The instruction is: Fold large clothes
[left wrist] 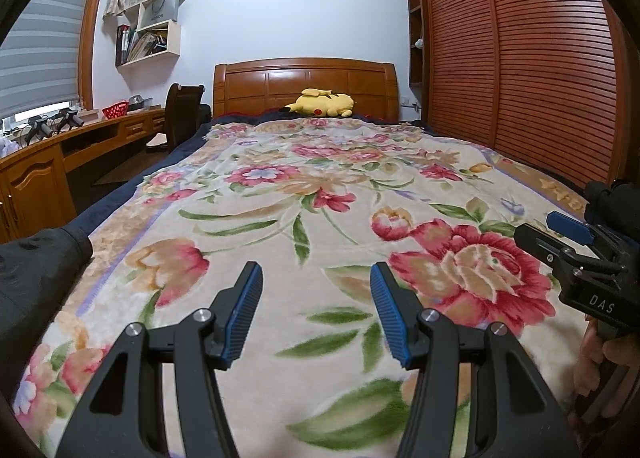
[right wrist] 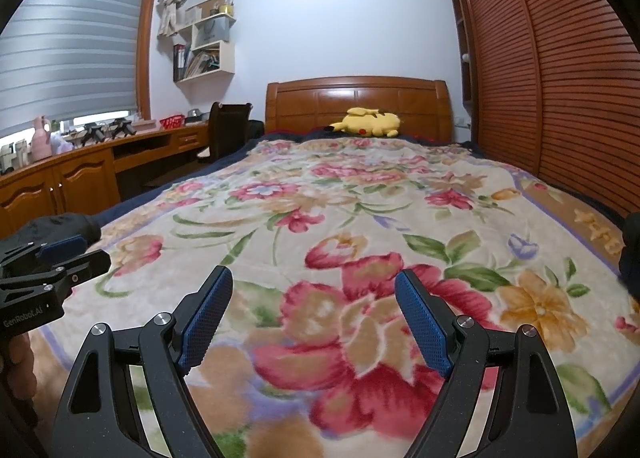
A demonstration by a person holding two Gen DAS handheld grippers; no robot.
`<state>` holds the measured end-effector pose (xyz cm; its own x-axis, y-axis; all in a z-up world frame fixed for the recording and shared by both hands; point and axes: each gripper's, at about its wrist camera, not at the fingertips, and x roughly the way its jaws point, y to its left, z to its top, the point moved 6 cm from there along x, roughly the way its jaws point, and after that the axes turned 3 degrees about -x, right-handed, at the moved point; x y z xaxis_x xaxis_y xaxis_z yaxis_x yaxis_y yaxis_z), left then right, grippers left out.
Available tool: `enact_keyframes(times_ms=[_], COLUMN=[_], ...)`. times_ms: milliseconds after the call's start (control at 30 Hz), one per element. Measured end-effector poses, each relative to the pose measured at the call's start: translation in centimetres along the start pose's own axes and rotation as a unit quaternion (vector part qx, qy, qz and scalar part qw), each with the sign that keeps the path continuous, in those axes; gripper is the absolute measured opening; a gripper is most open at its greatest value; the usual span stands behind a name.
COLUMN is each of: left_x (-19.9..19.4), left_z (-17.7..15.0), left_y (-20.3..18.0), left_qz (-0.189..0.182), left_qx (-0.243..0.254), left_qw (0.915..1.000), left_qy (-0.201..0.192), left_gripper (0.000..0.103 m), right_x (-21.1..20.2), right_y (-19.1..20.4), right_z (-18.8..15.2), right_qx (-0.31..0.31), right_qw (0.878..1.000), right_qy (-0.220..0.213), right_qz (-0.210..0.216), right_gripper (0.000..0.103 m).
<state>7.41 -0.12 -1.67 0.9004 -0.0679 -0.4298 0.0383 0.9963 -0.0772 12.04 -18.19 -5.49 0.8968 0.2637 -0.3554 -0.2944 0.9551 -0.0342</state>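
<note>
Both views face headboard across bed.

We noted a plush, fuzzy floral blanket of soft matt cloth covering the bed. Headboard was polished wood, glossy. Wardrobe doors were slatted reddish wood, ribbed and semi-gloss. Left gripper and right gripper had matt black plastic arms, blue ribbed rubbery pads and bright metal pins. Yellow toy looked plush.
</note>
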Motion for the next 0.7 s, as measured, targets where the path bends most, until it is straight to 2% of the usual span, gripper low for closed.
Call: enact_keyframes(times_ms=[700], left_x=[-0.13], left_z=[0.29], left_y=[0.37], left_qz=[0.002], left_qx=[0.0], left_qw=[1.0], left_qy=[-0.004], left_gripper=[0.055], right_x=[-0.03], right_y=[-0.1], right_z=[-0.04], right_qx=[0.001], right_qw=[1.0], right_qy=[-0.001], right_qz=[0.0], right_gripper=[0.085])
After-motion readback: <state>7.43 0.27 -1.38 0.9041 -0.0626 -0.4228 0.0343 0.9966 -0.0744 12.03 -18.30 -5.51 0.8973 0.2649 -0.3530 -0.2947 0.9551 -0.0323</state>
